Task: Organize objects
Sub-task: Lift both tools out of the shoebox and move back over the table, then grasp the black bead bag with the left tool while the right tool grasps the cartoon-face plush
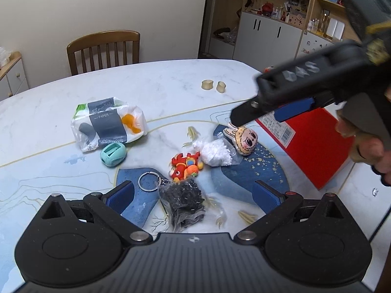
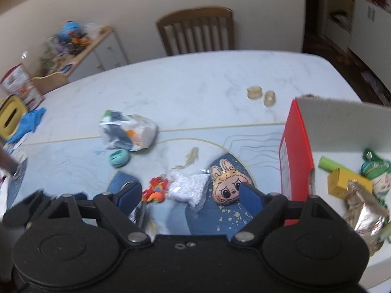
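A cluster of small objects lies on the marble-patterned table (image 1: 151, 83): a clear bag of dark bits (image 1: 182, 201) on a key ring (image 1: 148, 182), a red and orange dragon toy (image 1: 185, 166), a clear bag of white pellets (image 1: 215, 152), and a bunny-eared plush face (image 1: 244, 139). The left gripper (image 1: 193, 196) hangs above them with its blue-padded fingers (image 1: 122, 196) wide apart and empty; the dark bag sits between them in view, the dragon toy just beyond it.

The right gripper (image 2: 191, 195) also stands wide and holds nothing. In its own view the plush face (image 2: 228, 185) lies just inside its right finger, the white bag (image 2: 188, 188) in the middle and the dragon toy (image 2: 156, 191) near its left finger. From the left wrist view, it reaches in from the right, its tip over the plush face.

To the left and farther off lies a tissue pack (image 1: 107, 122) printed "PAPER", with a teal egg-shaped item (image 1: 113, 155) just beside it. Two small beige pieces (image 1: 213, 85) sit far out on the table. At the right stands a red cardboard box (image 2: 297, 151) bearing a label too small to read, holding a yellow carton (image 2: 342, 183), a green tube (image 2: 330, 164) and a foil packet (image 2: 364, 212). A wooden chair (image 1: 103, 50) stands at the far edge.
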`<action>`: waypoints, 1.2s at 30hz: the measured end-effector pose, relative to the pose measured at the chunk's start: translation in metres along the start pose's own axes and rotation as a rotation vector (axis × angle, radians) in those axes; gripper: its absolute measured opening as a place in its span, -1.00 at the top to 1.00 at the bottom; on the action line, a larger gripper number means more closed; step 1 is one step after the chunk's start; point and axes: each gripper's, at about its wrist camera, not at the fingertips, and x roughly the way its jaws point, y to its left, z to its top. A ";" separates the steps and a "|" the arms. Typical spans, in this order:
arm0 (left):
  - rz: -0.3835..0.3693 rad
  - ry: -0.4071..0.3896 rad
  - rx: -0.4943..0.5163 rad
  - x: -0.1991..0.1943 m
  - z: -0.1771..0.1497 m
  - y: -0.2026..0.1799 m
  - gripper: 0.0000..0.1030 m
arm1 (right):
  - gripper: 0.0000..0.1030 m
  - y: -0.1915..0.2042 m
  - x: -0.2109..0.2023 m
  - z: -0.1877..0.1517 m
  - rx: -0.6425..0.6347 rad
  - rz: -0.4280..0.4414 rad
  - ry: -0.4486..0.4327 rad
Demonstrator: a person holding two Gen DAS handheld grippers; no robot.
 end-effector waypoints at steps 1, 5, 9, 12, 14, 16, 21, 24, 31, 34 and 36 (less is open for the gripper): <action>-0.004 0.001 -0.003 0.002 -0.001 0.001 -1.00 | -0.60 -0.002 0.006 0.003 0.030 -0.012 0.009; -0.015 0.003 -0.010 0.012 -0.002 0.003 -1.00 | -0.58 -0.010 0.029 0.011 0.168 -0.064 0.045; -0.014 0.001 -0.010 0.020 -0.004 0.005 -1.00 | -0.57 -0.018 0.047 0.015 0.298 -0.136 0.070; 0.000 0.008 -0.015 0.027 -0.004 0.007 -1.00 | -0.48 -0.023 0.059 0.015 0.409 -0.174 0.088; 0.010 0.011 -0.013 0.031 -0.005 0.007 -0.99 | -0.47 -0.026 0.063 0.015 0.477 -0.229 0.084; 0.015 0.015 -0.011 0.035 -0.005 0.007 -0.98 | -0.47 -0.030 0.068 0.016 0.535 -0.256 0.081; 0.021 0.014 -0.004 0.039 -0.008 0.005 -0.85 | -0.38 -0.037 0.077 0.016 0.571 -0.296 0.094; 0.012 0.020 0.015 0.040 -0.010 0.000 -0.67 | -0.27 -0.038 0.081 0.014 0.576 -0.299 0.105; 0.023 0.046 0.017 0.046 -0.013 -0.002 -0.09 | -0.08 -0.037 0.086 0.013 0.573 -0.292 0.116; 0.019 0.052 0.007 0.045 -0.011 0.001 0.11 | -0.01 -0.039 0.085 0.013 0.571 -0.289 0.118; 0.020 0.056 0.002 0.043 -0.010 0.002 0.17 | 0.01 -0.039 0.083 0.012 0.570 -0.277 0.117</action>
